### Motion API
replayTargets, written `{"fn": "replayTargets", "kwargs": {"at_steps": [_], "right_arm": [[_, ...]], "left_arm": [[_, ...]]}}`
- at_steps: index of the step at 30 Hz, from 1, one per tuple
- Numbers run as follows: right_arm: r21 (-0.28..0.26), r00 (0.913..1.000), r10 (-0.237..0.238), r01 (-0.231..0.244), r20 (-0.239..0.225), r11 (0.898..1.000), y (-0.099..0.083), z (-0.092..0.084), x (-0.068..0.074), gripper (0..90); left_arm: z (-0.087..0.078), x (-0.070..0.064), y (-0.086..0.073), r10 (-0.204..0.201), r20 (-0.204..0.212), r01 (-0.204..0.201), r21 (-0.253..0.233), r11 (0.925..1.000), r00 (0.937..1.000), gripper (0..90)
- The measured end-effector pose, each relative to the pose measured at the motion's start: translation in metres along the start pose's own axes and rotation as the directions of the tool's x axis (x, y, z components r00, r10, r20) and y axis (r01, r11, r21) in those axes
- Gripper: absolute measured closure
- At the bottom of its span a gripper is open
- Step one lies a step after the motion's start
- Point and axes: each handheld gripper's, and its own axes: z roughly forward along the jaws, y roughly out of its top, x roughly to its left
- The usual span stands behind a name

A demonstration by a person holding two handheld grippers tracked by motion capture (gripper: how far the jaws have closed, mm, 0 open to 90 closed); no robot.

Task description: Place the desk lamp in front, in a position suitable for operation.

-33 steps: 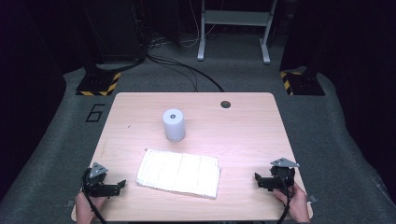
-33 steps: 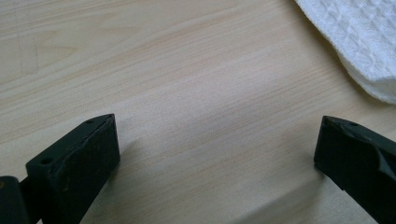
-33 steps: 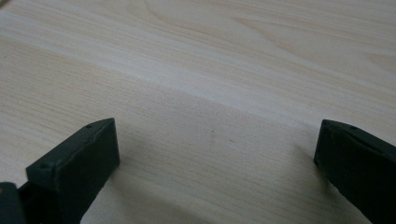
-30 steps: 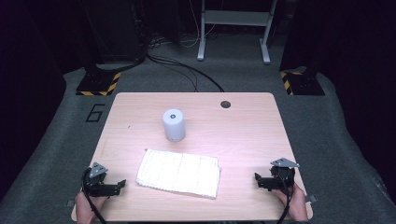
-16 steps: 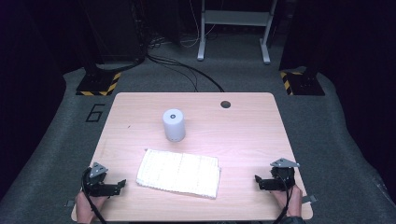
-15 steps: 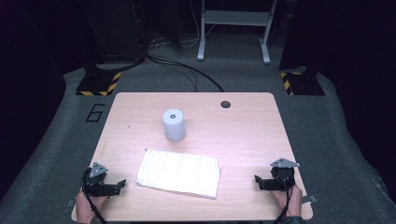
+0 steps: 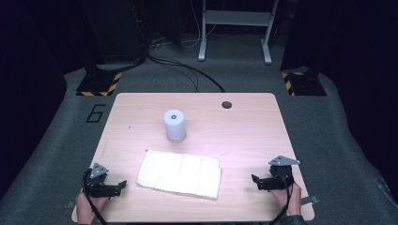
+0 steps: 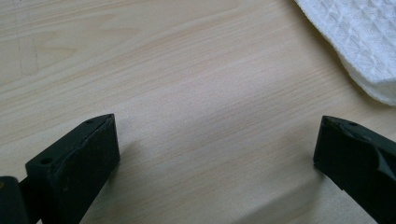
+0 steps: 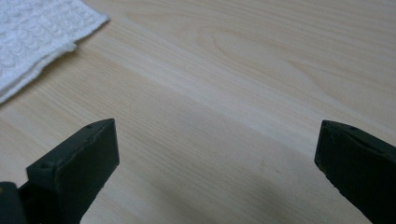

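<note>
A folded white waffle-weave towel (image 7: 180, 174) lies flat on the light wooden table (image 7: 244, 131), near its front edge. A white cylinder (image 7: 174, 125) stands upright behind it. My left gripper (image 7: 121, 185) rests at the front left corner, open, pointing at the towel's left edge; that towel (image 8: 362, 42) shows at the upper right of the left gripper view. My right gripper (image 7: 255, 181) sits at the front right, open, pointing toward the towel's right edge; the towel (image 9: 32, 35) shows at the upper left of its view. Nothing lies between either pair of jaws.
A round cable hole (image 7: 226, 104) sits near the table's far edge. Beyond the table are grey carpet, black cables (image 7: 187, 70), a metal stand (image 7: 234, 28) and yellow-black striped bases (image 7: 96, 86).
The right gripper has shifted slightly toward the front of the table. The left gripper, towel and cylinder have stayed put.
</note>
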Motion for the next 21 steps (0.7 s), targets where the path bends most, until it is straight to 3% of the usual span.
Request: {"fn": "replayTargets", "kwargs": {"at_steps": [11, 15, 21], "right_arm": [[-0.064, 0.9936, -0.076, 0.071, -0.083, 0.995, 0.038, -0.009, 0.031, 0.0], [-0.088, 0.9856, -0.118, 0.107, -0.122, 0.99, 0.052, -0.005, 0.047, 0.0], [-0.084, 0.9636, -0.186, 0.173, -0.192, 0.981, 0.073, 0.009, 0.073, 0.0]], "left_arm": [[0.0, 0.0, 0.0, 0.003, 0.006, -0.003, -0.002, 1.0, 1.0, 0.0], [0.0, 0.0, 0.0, 0.005, 0.006, -0.005, -0.003, 1.0, 1.0, 0.0], [0.0, 0.0, 0.0, 0.007, 0.007, -0.007, -0.003, 1.0, 1.0, 0.0]]}}
